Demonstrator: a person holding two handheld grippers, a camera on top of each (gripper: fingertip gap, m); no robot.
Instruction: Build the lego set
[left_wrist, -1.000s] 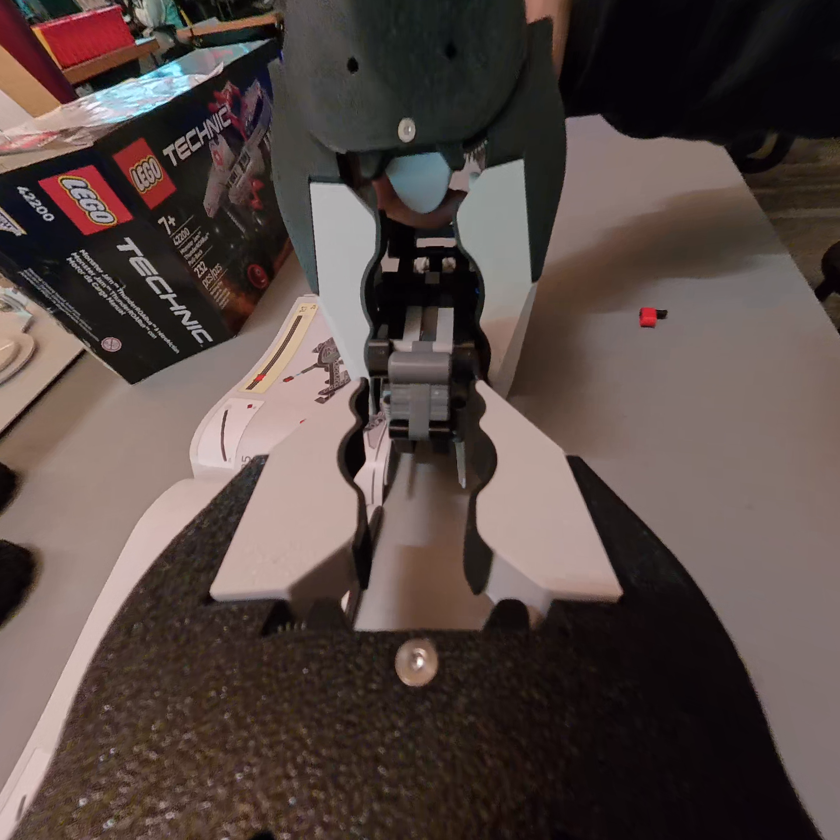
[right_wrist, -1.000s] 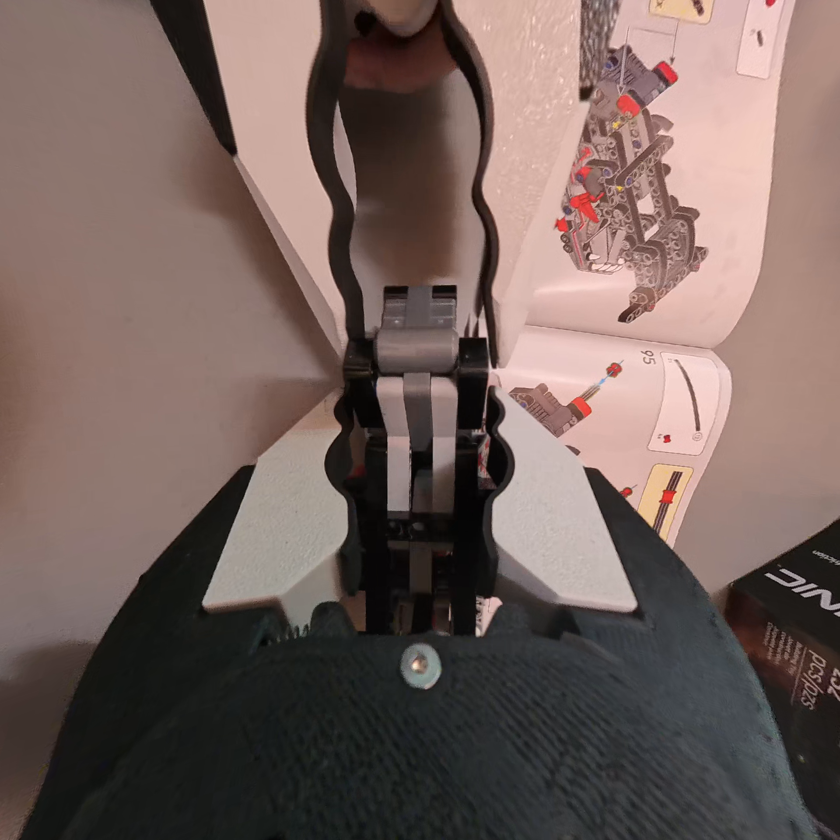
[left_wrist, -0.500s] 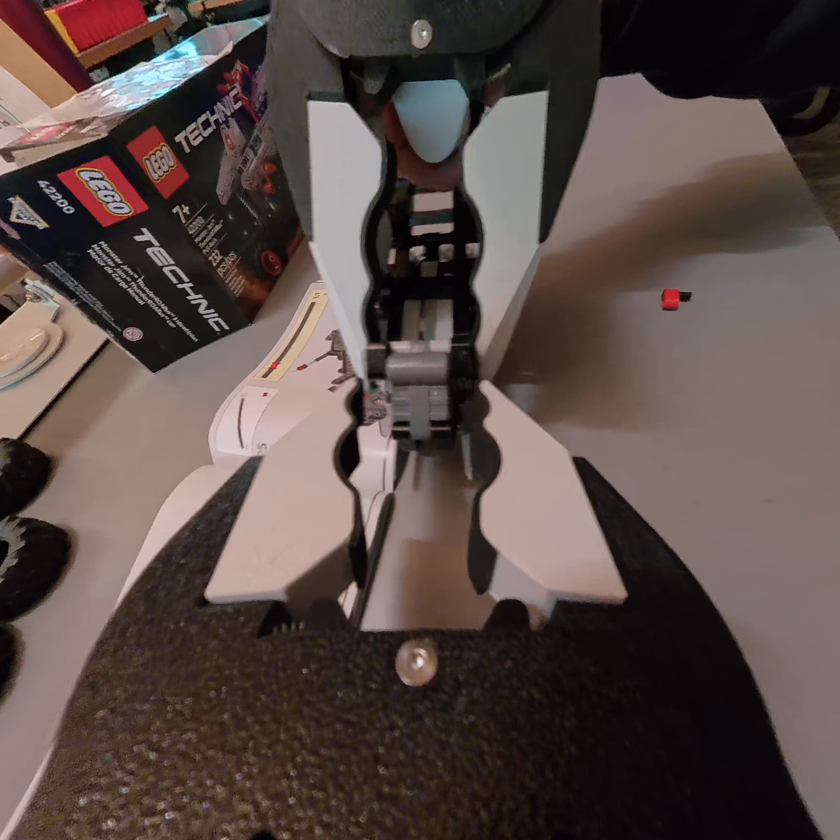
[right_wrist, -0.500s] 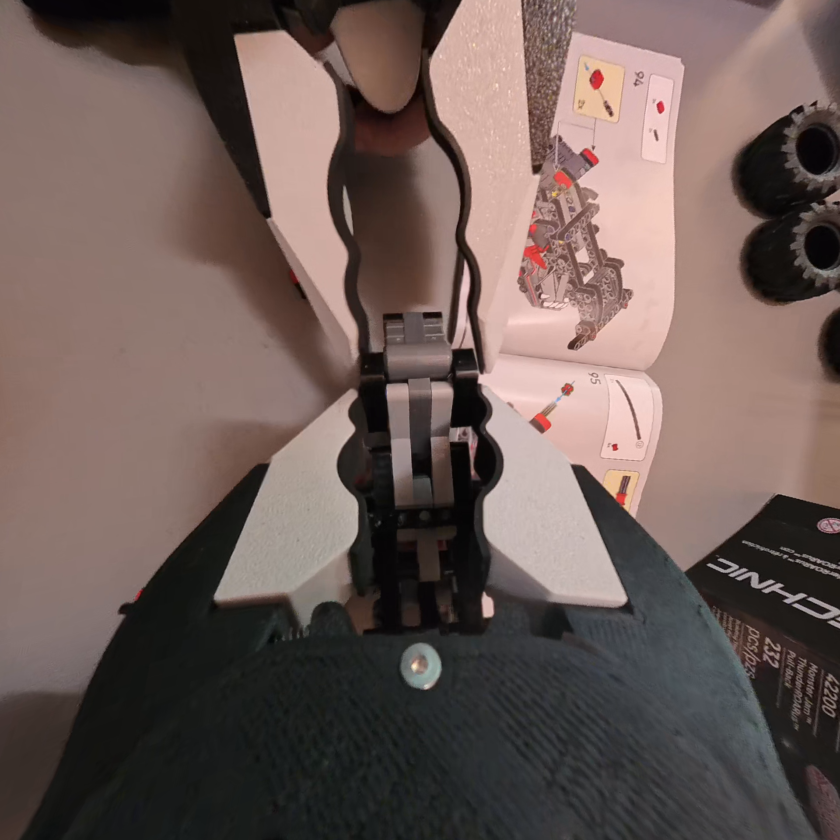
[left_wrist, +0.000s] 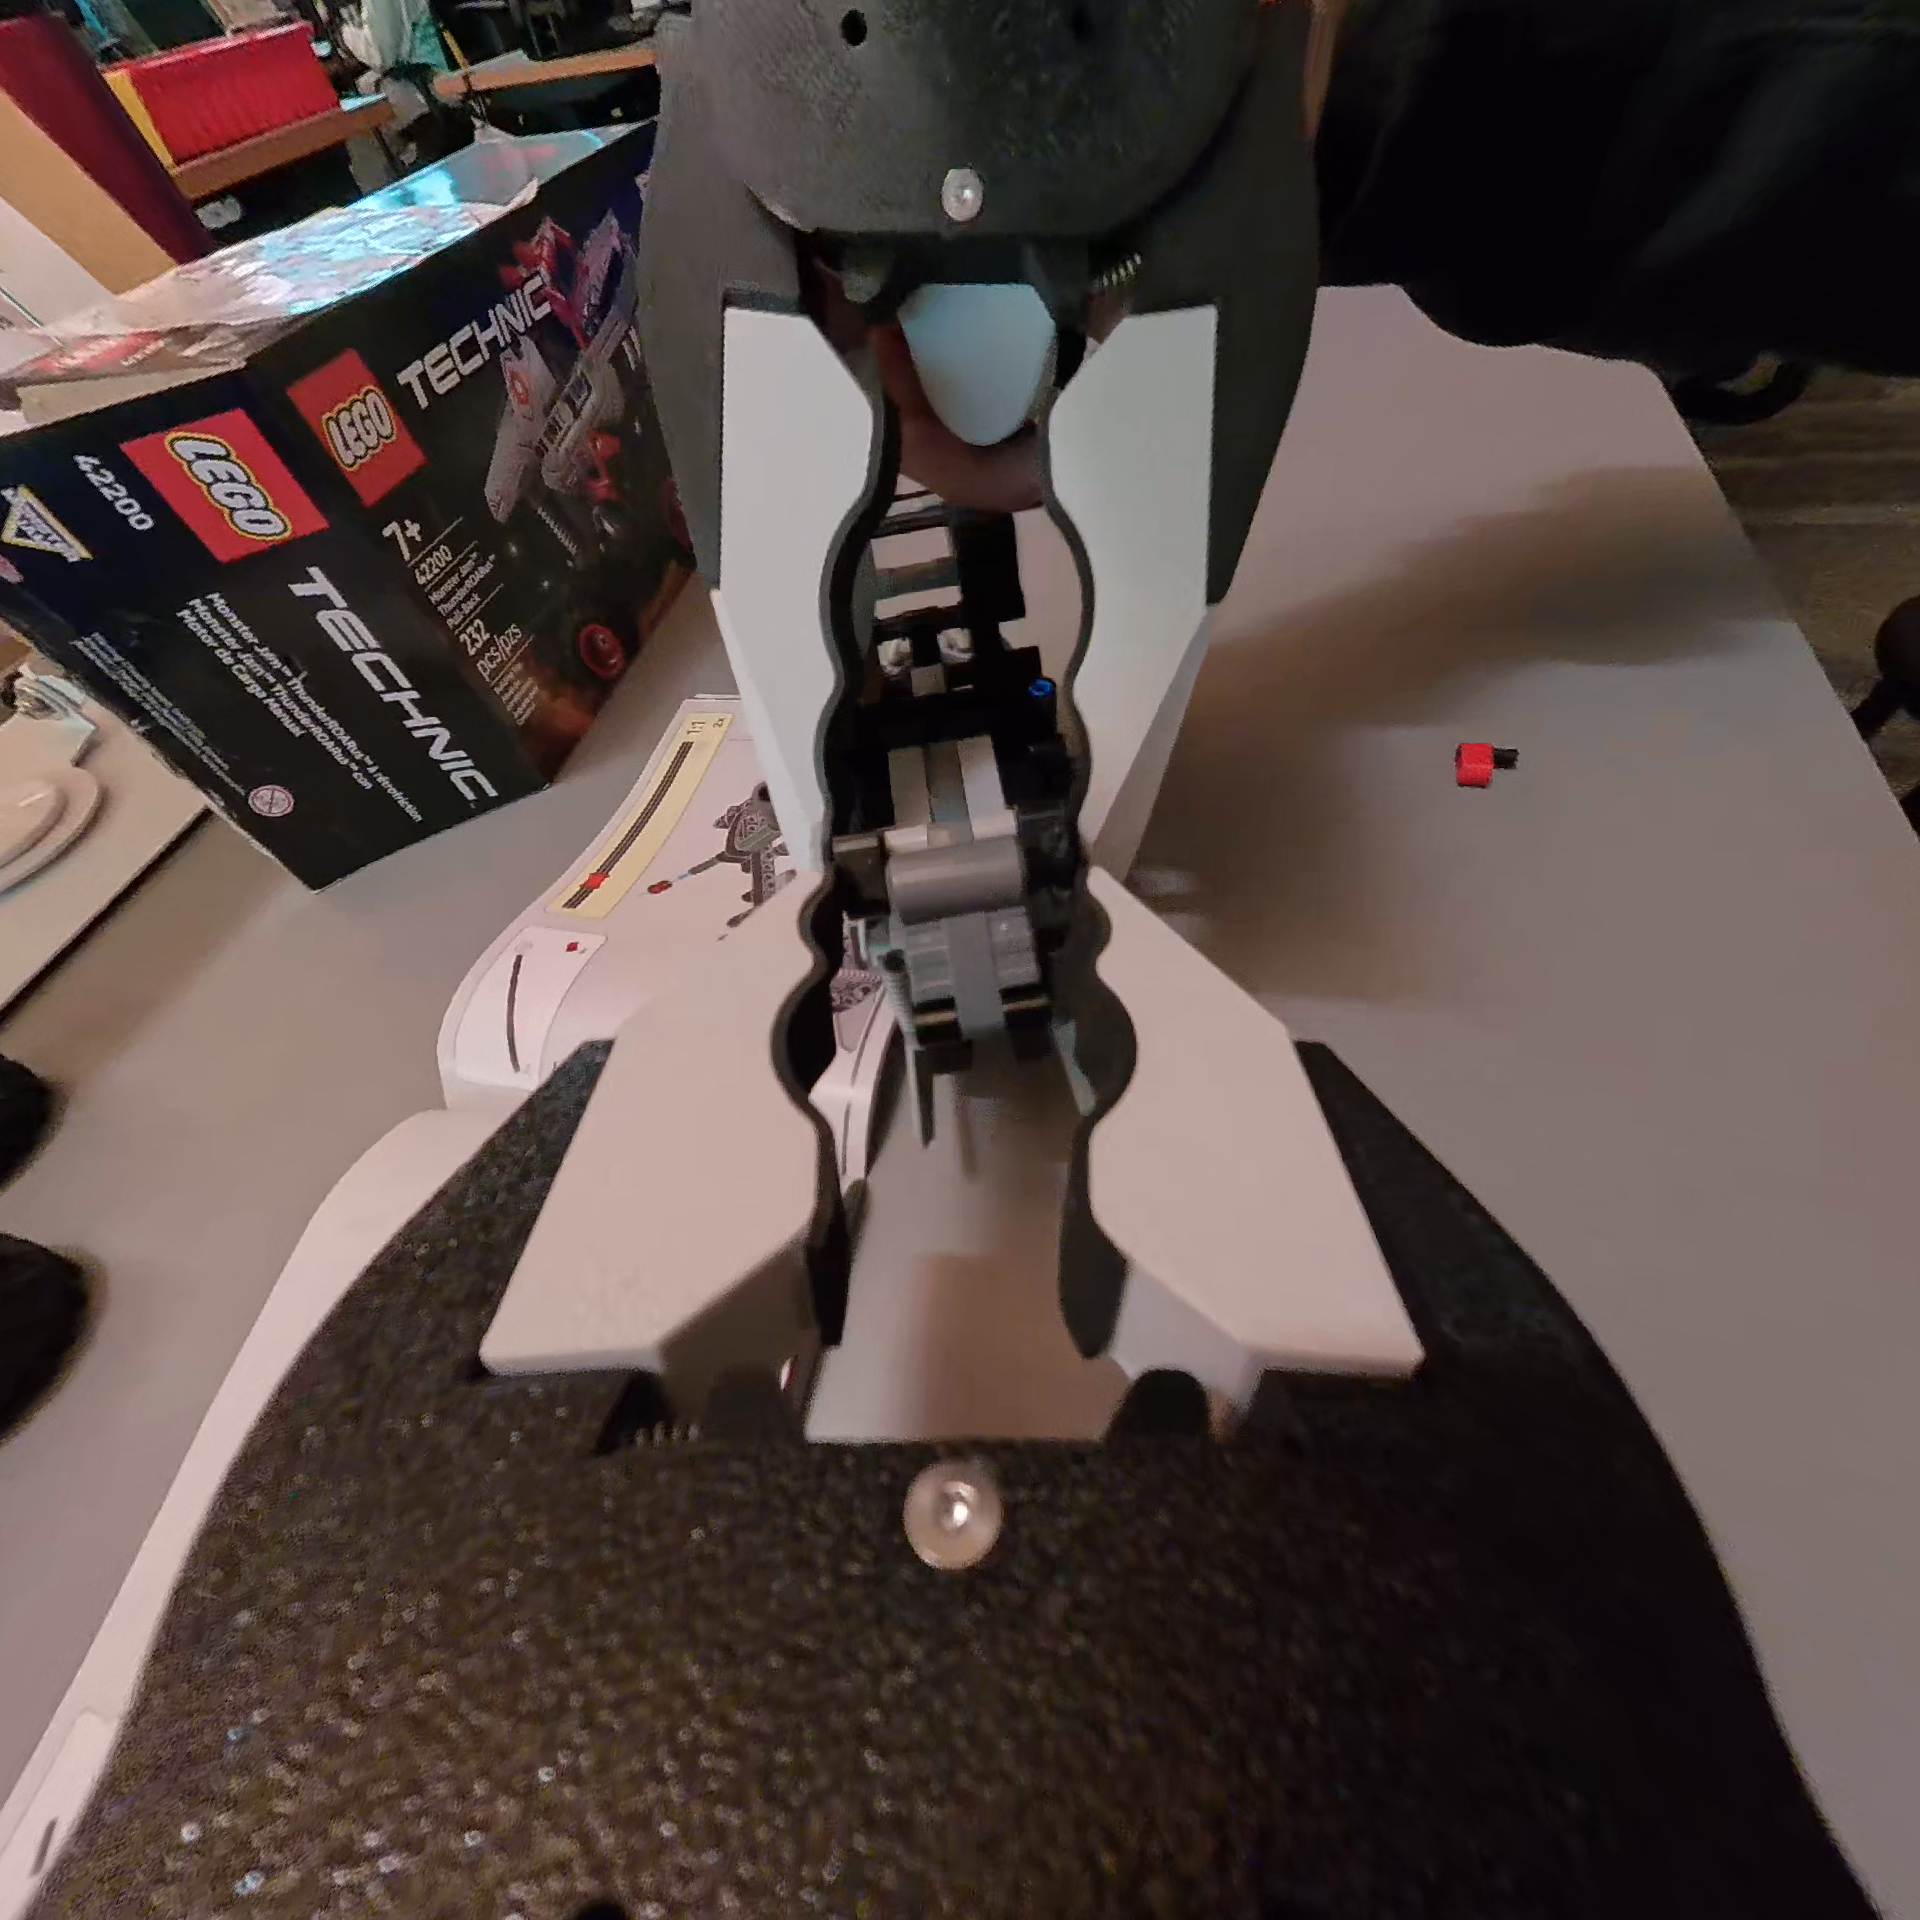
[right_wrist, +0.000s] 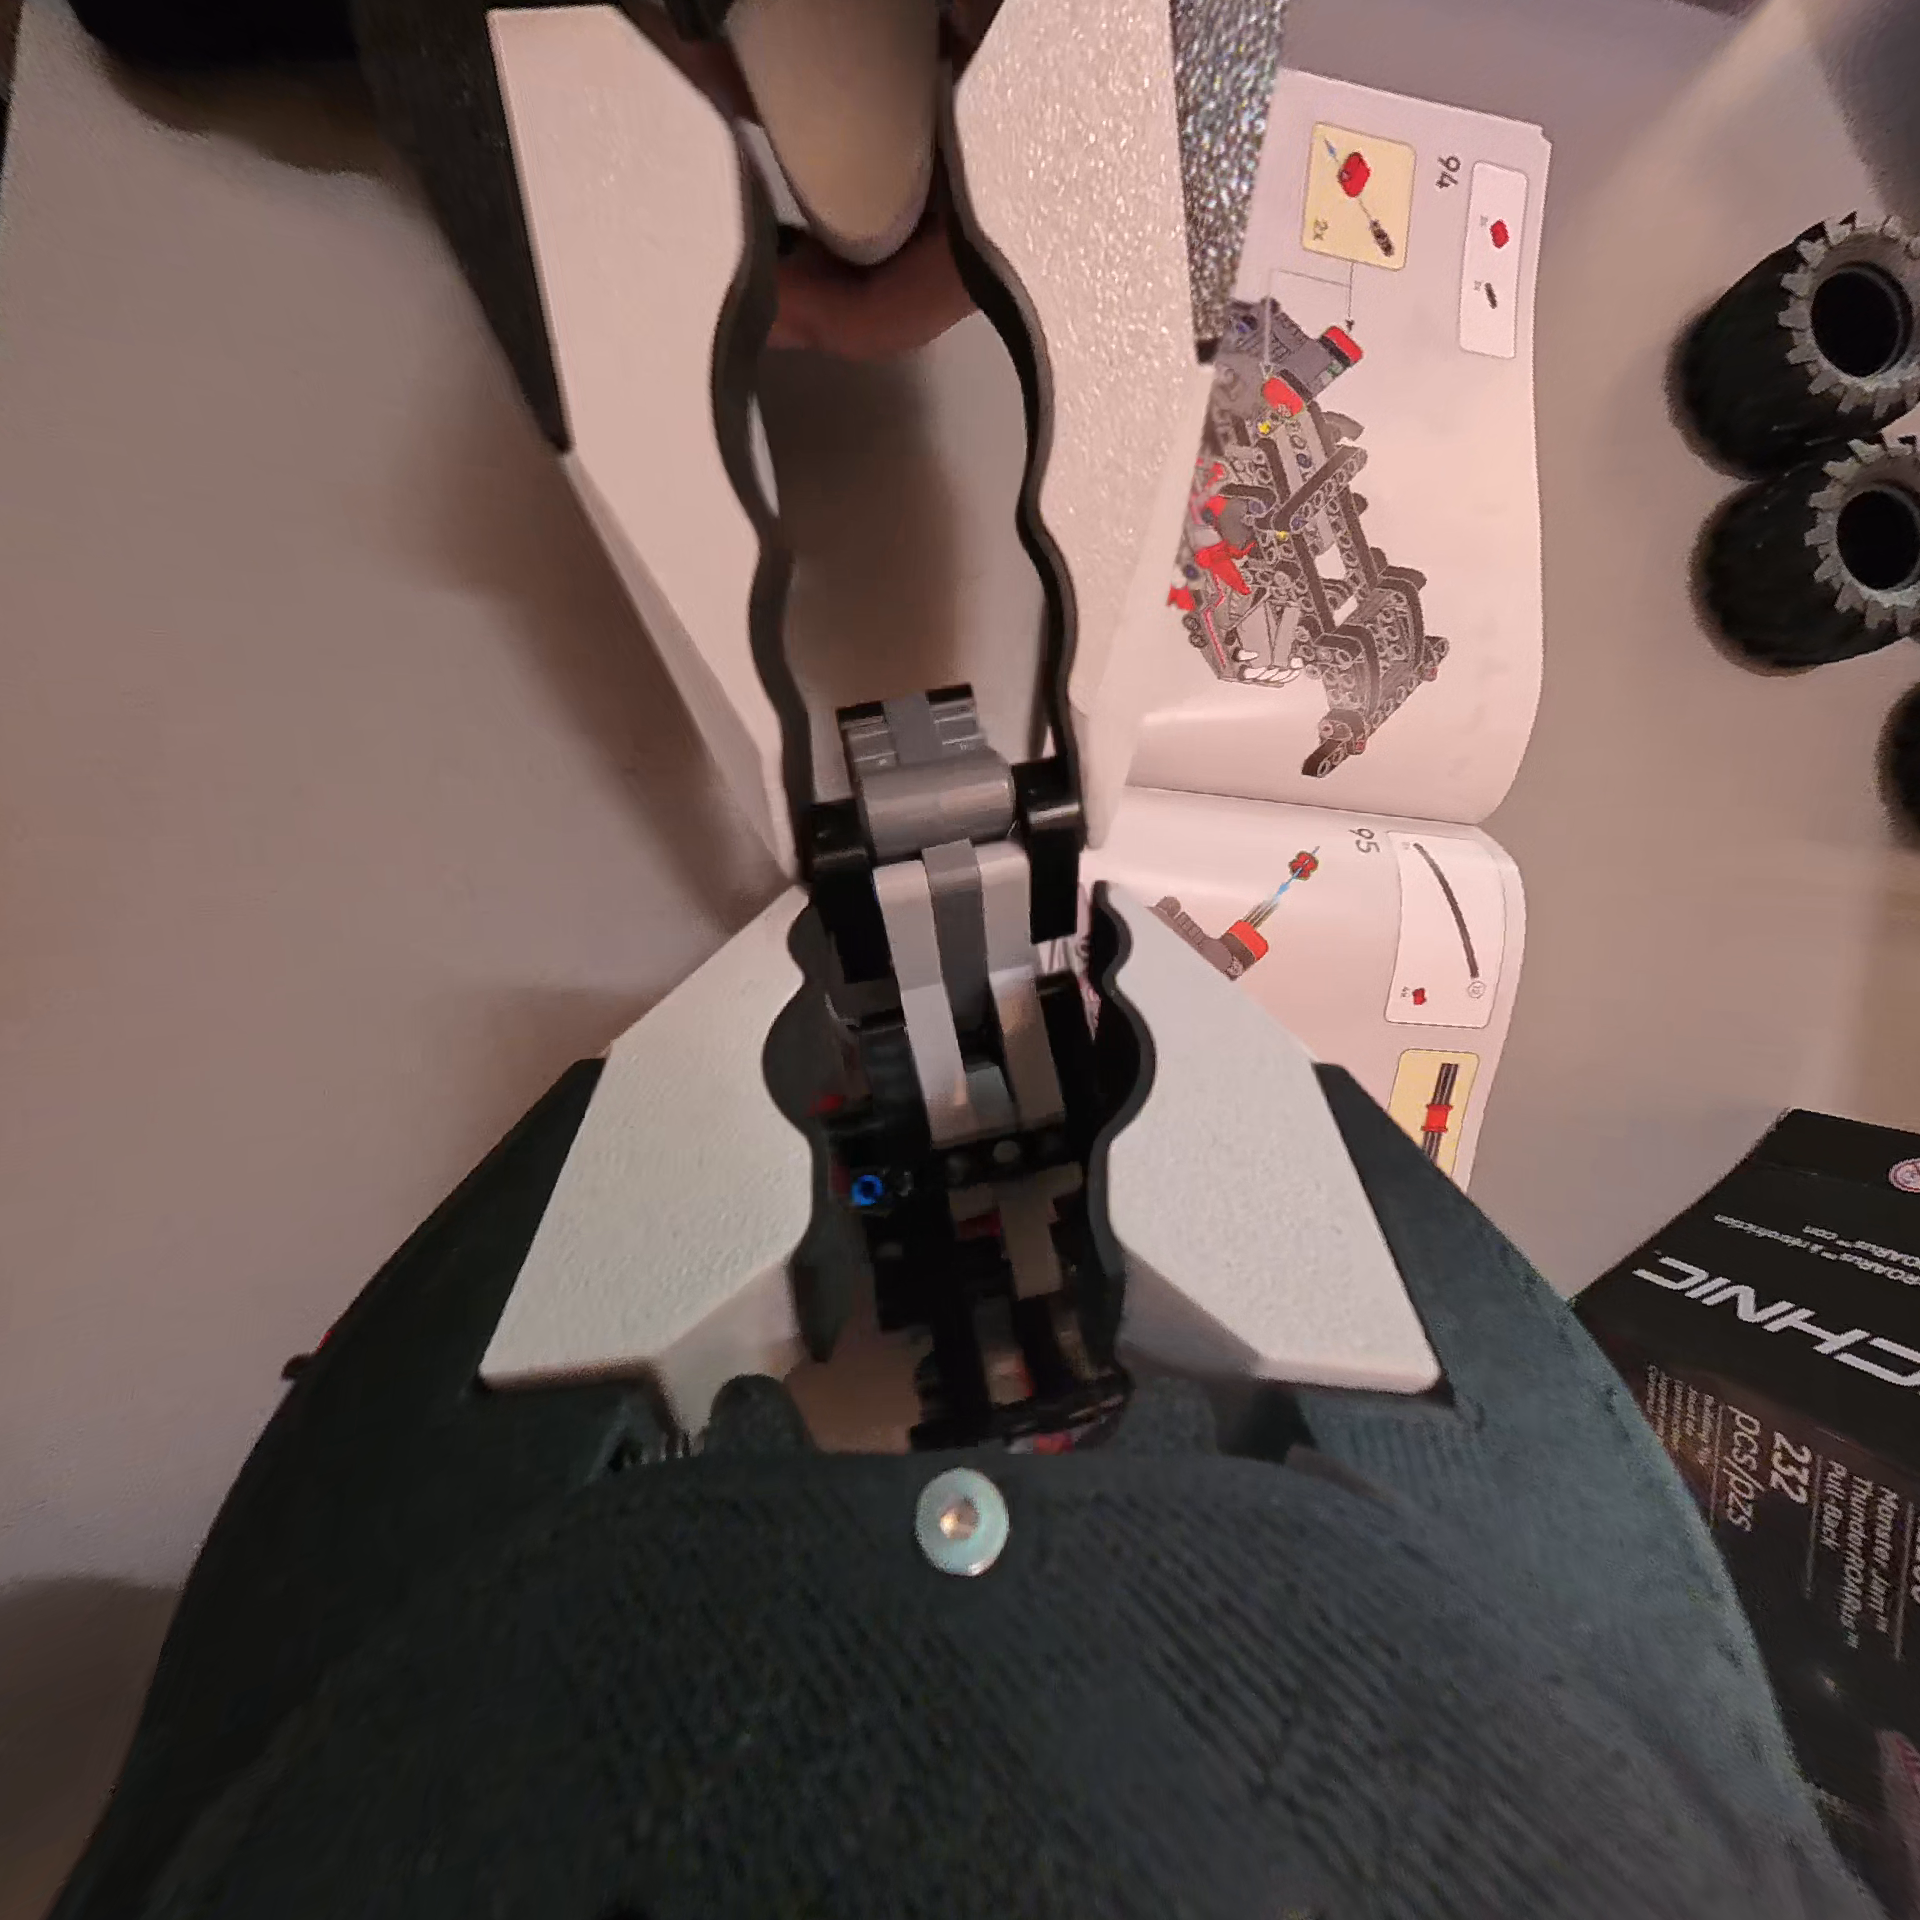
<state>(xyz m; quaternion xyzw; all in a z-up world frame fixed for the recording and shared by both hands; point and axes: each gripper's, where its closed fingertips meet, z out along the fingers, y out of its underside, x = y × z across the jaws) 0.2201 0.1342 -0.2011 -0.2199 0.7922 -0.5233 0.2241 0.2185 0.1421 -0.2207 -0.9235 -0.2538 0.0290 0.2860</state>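
A black and grey lego model (left_wrist: 951, 873) hangs above the table between my two grippers, which face each other tip to tip. My left gripper (left_wrist: 956, 925) is shut on the model's grey end. My right gripper (right_wrist: 951, 935) is shut on the model's longer black body (right_wrist: 966, 1195), which runs back between its fingers. The right gripper also shows in the left wrist view (left_wrist: 956, 800), opposite mine. The left gripper shows in the right wrist view (right_wrist: 940, 810). A small red piece (left_wrist: 1475, 764) lies alone on the table to the right.
An open instruction booklet (right_wrist: 1351, 520) lies under the grippers and also shows in the left wrist view (left_wrist: 623, 883). The black lego box (left_wrist: 312, 623) stands at the left. Black tyres (right_wrist: 1808, 343) lie beyond the booklet. The grey table (left_wrist: 1558, 1039) stretches to the right. Both grippers' tips are close together, under 4 cm apart. From either gripper's tips it is about 15 cm to the small red piece (left_wrist: 1475, 764).
Both grippers keep their hold on the model. The pair has risen from the table, so the tyres came into the right wrist view. The model now sits slightly tilted between the jaws.
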